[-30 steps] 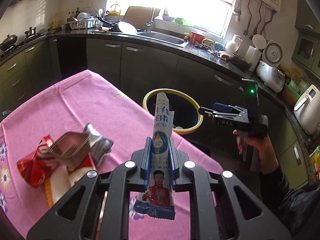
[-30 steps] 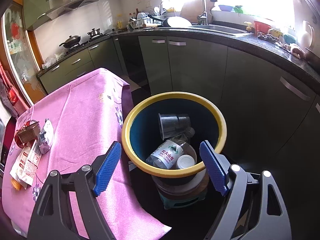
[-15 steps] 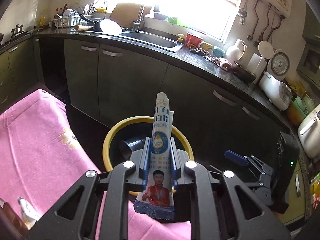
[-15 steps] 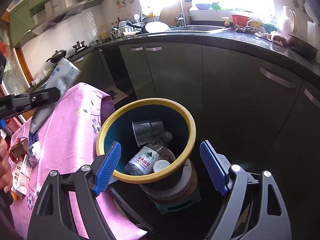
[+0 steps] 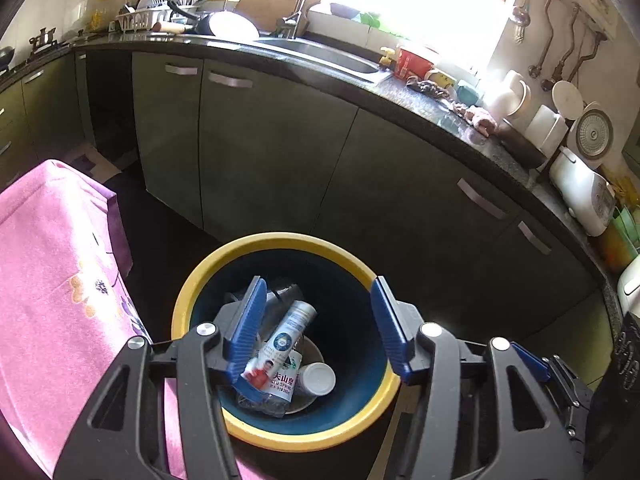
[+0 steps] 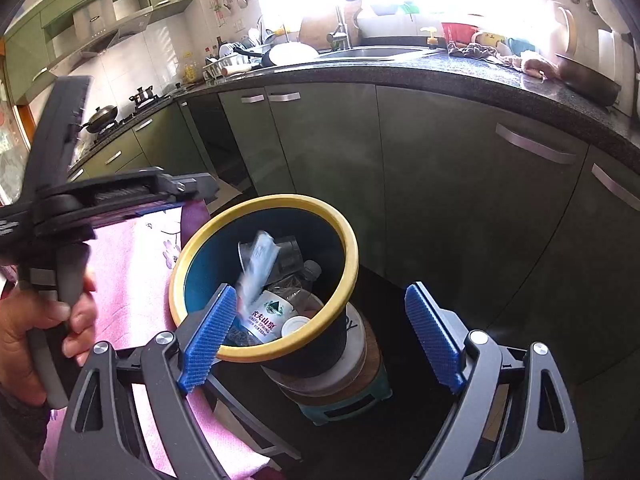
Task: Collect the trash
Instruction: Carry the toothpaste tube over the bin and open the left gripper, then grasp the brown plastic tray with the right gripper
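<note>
Kitchen floor, yellow-rimmed bin (image 5: 276,240), wrapper (image 5: 280,344) inside, left gripper (image 5: 318,326) fingers spread

One yellow-rimmed bin (image 5: 276,240), one wrapper (image 5: 280,344), one water bottle (image 6: 266,314), two grippers.

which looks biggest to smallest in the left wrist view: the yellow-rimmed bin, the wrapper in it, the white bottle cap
1. yellow-rimmed bin, largest by far
2. wrapper, long and narrow
3. white bottle cap, smallest

All three sit at about the same depth, so the order is safe.
</note>
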Motion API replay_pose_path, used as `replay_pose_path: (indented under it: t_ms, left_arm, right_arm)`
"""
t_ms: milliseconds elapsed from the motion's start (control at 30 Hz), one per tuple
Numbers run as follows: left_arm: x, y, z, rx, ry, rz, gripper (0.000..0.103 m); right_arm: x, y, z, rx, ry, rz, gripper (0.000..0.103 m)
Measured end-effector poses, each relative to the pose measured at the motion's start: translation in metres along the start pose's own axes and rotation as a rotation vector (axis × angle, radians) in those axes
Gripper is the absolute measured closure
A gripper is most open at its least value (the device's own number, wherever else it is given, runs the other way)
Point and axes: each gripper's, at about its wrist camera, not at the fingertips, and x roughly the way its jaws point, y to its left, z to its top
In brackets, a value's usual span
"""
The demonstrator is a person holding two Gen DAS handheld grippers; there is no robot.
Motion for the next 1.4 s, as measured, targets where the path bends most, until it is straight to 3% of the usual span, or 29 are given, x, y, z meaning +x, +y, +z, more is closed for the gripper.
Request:
replay_pose_path:
  t_ms: [67,167,267,467,767,900,1067,1400]
  left_arm:
    - [-0.032,0.000,-0.003,0.011,-0.046,-0.028,0.050]
    - [-0.092,0.007,-0.012,0.027,-0.143,-0.036,0.040]
    - [-0.151,0.023,-0.027,0.033,-0.243,-0.006,0.033]
    - [-0.247,0.064,-0.043,0.023,-0.346,0.078,0.025]
    - [-0.357,0.119,-0.059,-0.004,-0.500,0.215,0.014]
    - [-0.383,0.129,-0.061,-0.008,-0.538,0.252,0.011]
    - [-0.392,0.132,-0.063,-0.021,-0.543,0.261,0.009]
    - [-0.383,0.142,-0.063,-0.043,-0.496,0.275,0.009]
  right_arm:
    - [-0.002,0.004,0.000,-0.001,-0.004,0.013,0.018]
    - [-0.001,0.019,-0.002,-0.024,0.003,0.047,0.018]
    - [0.003,0.046,-0.003,-0.080,0.022,0.092,0.018]
    - [0.002,0.121,-0.008,-0.223,0.041,0.222,0.018]
    - [-0.004,0.256,-0.032,-0.467,0.078,0.508,0.014]
    - [0.003,0.308,-0.044,-0.522,0.104,0.606,0.012]
    - [0.022,0.347,-0.052,-0.544,0.140,0.646,0.012]
    - [0.052,0.368,-0.042,-0.540,0.187,0.660,0.015]
